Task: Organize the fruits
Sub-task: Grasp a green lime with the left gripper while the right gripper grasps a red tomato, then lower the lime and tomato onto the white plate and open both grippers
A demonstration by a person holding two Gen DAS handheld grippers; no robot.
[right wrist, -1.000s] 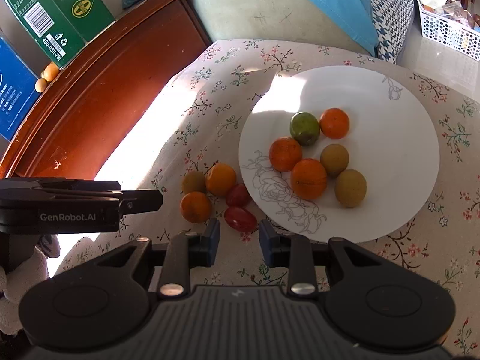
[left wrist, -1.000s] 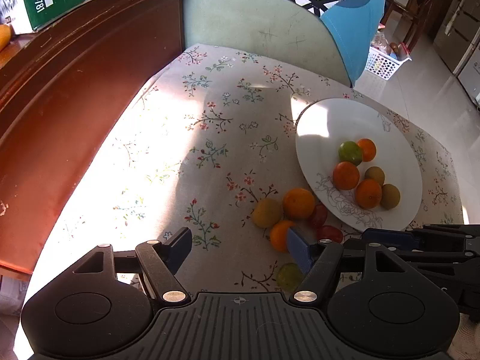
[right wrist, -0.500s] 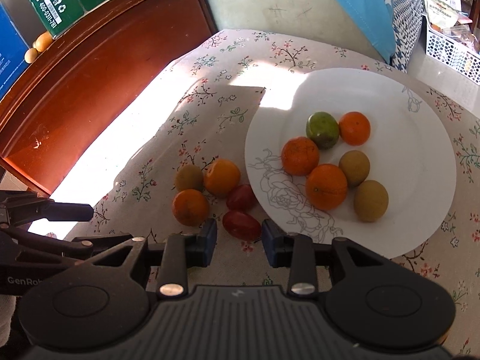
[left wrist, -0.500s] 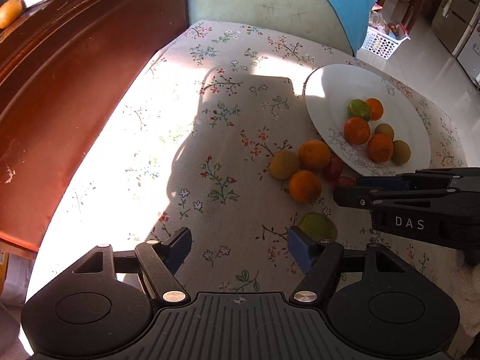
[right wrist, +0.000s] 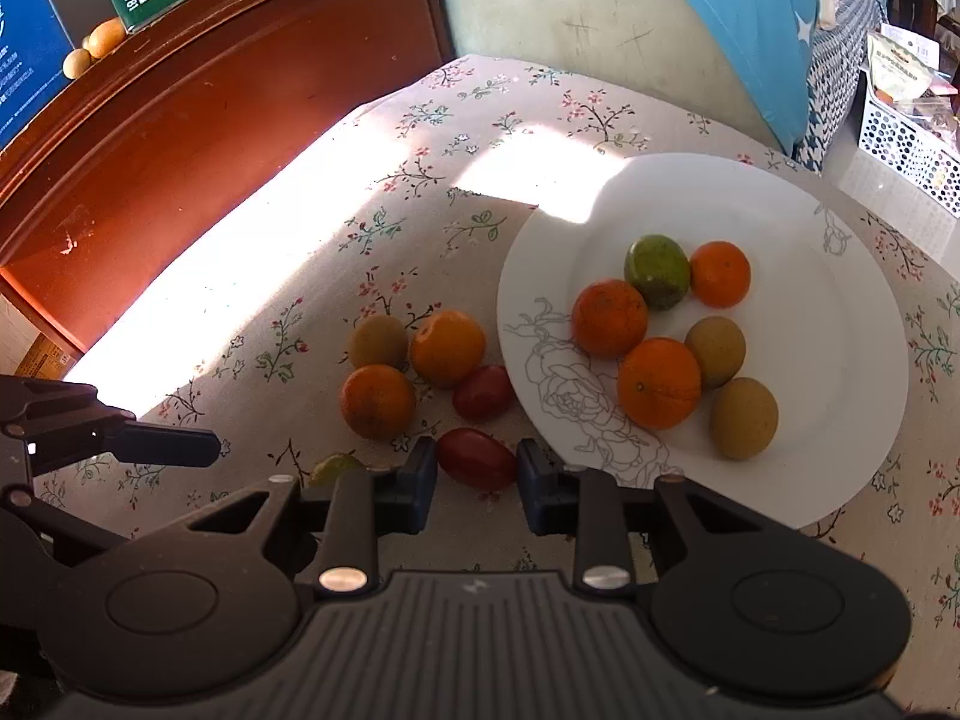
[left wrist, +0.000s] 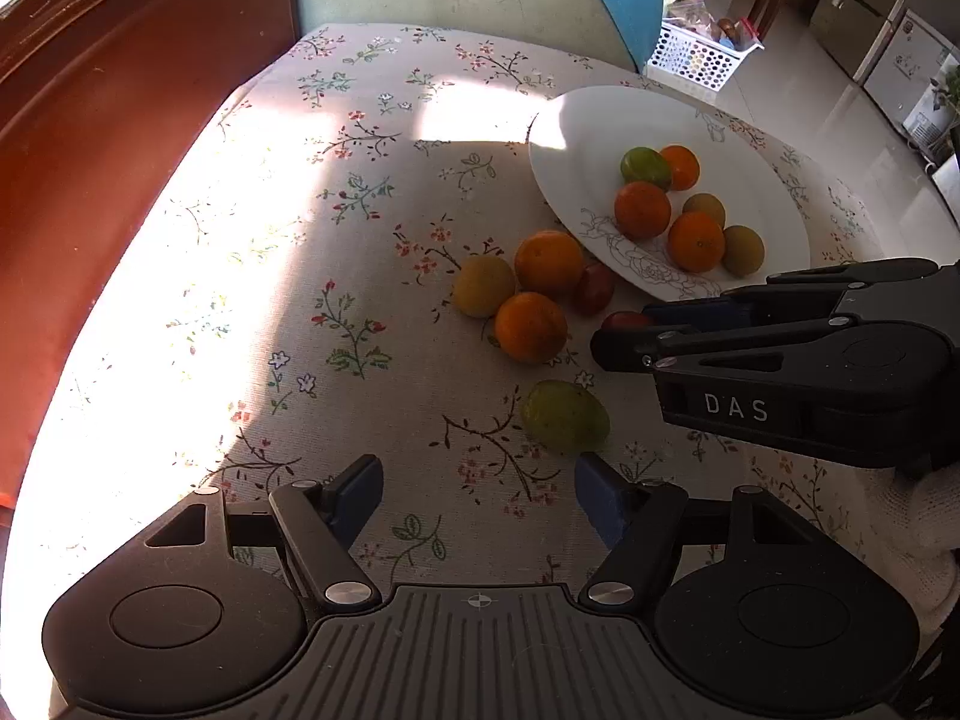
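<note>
Far left: wooden cabinet (right wrist: 180,138) along the edge of the flower-cloth tabletop (left wrist: 300,240), partly sunlit. Near left: left tongs (left wrist: 477,495), wide and empty, poised just short of a loose green fruit (left wrist: 564,423) on the cloth. Centre: huddle of loose fruit touching one another, namely yellow-green fruit (right wrist: 378,341), far orange (right wrist: 447,348), near orange (right wrist: 378,402) and dark red fruit (right wrist: 483,391), the last just beside the plate rim. Near centre-right: second red fruit (right wrist: 477,465) on the cloth, caught between the pads of the right tongs (right wrist: 476,469), narrow, jaws just closing, pads apparently against both its sides. Right: white plate (right wrist: 840,330) holding six fruits (one green, three orange, two olive), far half bare. Step in hand, by judgement: lifting this red fruit and carrying it onto the plate. For doing it well: light squeeze only, soft skin likely to split; straight lift clear of the rim before any sideways travel; set-down on bare plate, apart from the seated fruit, to avoid rolling; left tongs kept clear of the near orange meanwhile.
</note>
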